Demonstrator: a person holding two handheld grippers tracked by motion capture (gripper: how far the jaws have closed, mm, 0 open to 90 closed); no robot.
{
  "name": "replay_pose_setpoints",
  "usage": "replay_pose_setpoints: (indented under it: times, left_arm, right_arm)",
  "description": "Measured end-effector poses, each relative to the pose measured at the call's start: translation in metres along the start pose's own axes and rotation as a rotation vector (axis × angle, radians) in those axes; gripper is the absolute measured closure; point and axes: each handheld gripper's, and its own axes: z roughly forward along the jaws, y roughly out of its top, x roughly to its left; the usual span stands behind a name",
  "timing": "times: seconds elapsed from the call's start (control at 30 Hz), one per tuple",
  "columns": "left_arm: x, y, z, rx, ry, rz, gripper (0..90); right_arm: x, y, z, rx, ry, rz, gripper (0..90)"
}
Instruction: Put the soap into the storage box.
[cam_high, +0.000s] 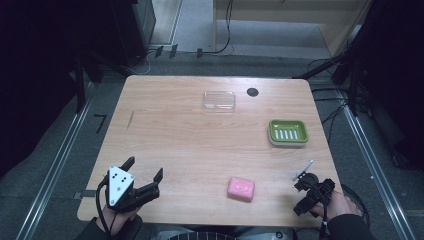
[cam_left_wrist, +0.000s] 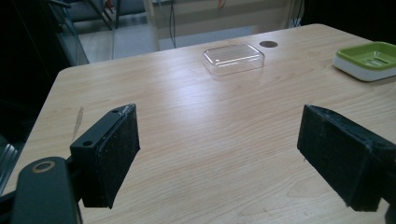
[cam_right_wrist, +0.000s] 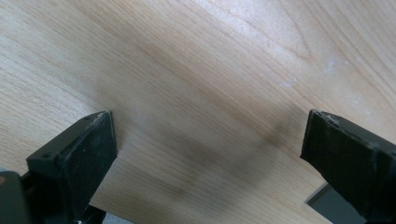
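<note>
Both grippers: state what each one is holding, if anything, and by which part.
Nothing is held. The left gripper and the right gripper both have their jaws spread wide apart with bare table between them.

The left gripper (cam_high: 146, 170) is black, with a grey three-cornered plate on top dotted with small dark holes, and a black cable looping from its rear. Its jaws are thick black blocks faced with rough dark padding, each with a small screw hole. The right gripper (cam_high: 301, 192) is black too, cabled, with a thin pale rod. Dark sleeves cover both wrists.
</note>
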Motion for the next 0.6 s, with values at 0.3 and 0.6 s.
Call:
replay_pose_setpoints:
  times: [0.3, 0.6]
  left_arm:
    - [-0.0006, 0.0002, -0.0008, -0.001, -0.003, 0.001, 13.3]
    - [-0.0003, 0.0004, 0.0004, 0.010, 0.001, 0.001, 13.4]
  right_arm:
    - [0.0044, 0.0033, -0.0016, -0.009, -0.017, -0.046, 3.1]
    - [0.0081, 0.0066, -0.0030, -0.026, -0.013, -0.090, 2.8]
